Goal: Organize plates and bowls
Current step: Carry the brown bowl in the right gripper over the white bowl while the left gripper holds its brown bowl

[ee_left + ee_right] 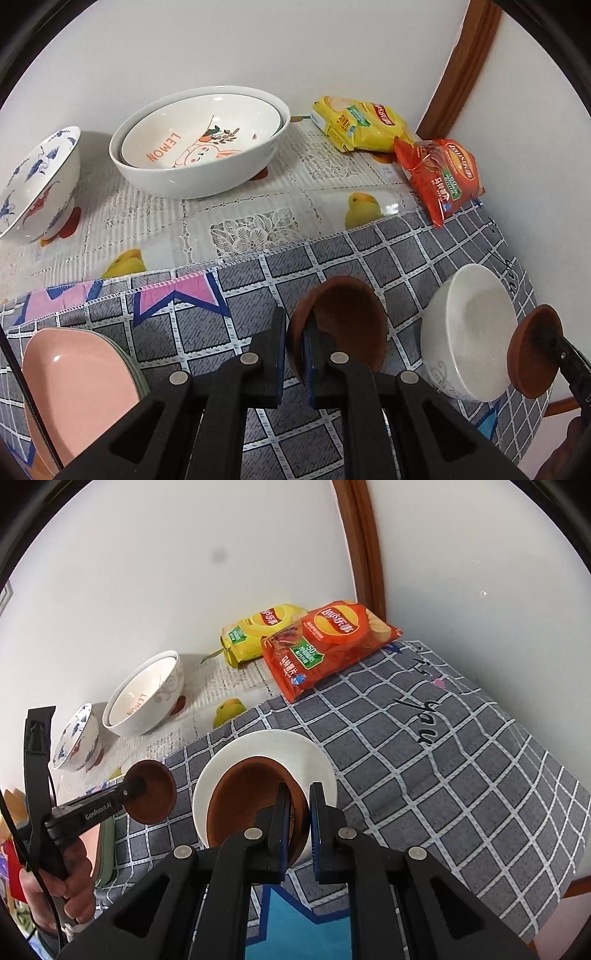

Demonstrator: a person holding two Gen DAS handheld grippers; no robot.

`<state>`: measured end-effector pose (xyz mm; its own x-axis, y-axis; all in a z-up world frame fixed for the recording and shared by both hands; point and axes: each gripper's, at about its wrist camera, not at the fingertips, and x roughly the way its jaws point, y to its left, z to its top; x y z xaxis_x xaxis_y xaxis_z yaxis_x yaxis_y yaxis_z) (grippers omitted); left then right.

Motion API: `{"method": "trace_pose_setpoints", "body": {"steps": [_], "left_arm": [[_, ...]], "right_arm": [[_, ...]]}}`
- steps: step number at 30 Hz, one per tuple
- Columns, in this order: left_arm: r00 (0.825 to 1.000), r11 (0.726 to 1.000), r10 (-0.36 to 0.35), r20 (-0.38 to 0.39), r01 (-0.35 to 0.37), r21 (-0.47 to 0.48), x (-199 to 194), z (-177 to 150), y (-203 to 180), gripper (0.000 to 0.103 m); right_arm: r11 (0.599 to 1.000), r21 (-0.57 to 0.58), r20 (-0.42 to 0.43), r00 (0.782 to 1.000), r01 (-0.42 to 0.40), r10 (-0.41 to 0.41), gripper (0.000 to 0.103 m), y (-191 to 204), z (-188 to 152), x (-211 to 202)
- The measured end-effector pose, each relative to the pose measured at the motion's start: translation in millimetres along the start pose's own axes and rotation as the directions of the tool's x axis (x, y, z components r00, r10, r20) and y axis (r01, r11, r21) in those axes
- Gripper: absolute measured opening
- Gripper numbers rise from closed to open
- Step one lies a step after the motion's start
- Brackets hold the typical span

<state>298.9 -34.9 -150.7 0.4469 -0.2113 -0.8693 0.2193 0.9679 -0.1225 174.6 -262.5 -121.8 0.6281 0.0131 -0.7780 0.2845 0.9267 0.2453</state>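
Note:
My left gripper (294, 332) is shut on the rim of a small brown bowl (343, 321) and holds it above the grey checked cloth. My right gripper (297, 805) is shut on the rim of a second brown bowl (247, 801), held over a plain white bowl (314, 760). That white bowl (469, 332) stands at the right in the left wrist view, with the right gripper's brown bowl (532, 350) beside it. A big white bowl with a LEMON bowl nested inside (199, 144) and a blue-patterned bowl (37, 184) stand at the back. A pink plate (77, 391) lies on a stack at the lower left.
A yellow chip bag (362, 125) and a red chip bag (439, 173) lie at the back right by the wall. A wooden door frame (461, 70) rises behind them. The table's right edge (576, 878) is close to the white bowl.

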Motion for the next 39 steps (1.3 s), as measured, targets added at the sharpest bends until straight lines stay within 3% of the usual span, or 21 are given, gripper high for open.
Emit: {"method": "trace_pose_setpoints", "body": {"steps": [11, 25, 39], "left_arm": [[1.000, 1.000, 0.010, -0.002, -0.010, -0.013, 3, 0, 4, 0.008], [1.000, 1.000, 0.010, -0.018, -0.010, -0.026, 10, 0, 10, 0.008], [0.999, 1.000, 0.011, -0.031, -0.011, -0.020, 16, 0, 9, 0.008]], "right_arm": [[1.000, -0.030, 0.002, 1.000, -0.003, 0.003, 0.010, 8, 4, 21], [0.996, -0.077, -0.047, 0.997, 0.054, -0.057, 0.010, 21, 1, 59], [0.993, -0.100, -0.083, 0.994, 0.057, -0.066, 0.010, 27, -2, 73]]}}
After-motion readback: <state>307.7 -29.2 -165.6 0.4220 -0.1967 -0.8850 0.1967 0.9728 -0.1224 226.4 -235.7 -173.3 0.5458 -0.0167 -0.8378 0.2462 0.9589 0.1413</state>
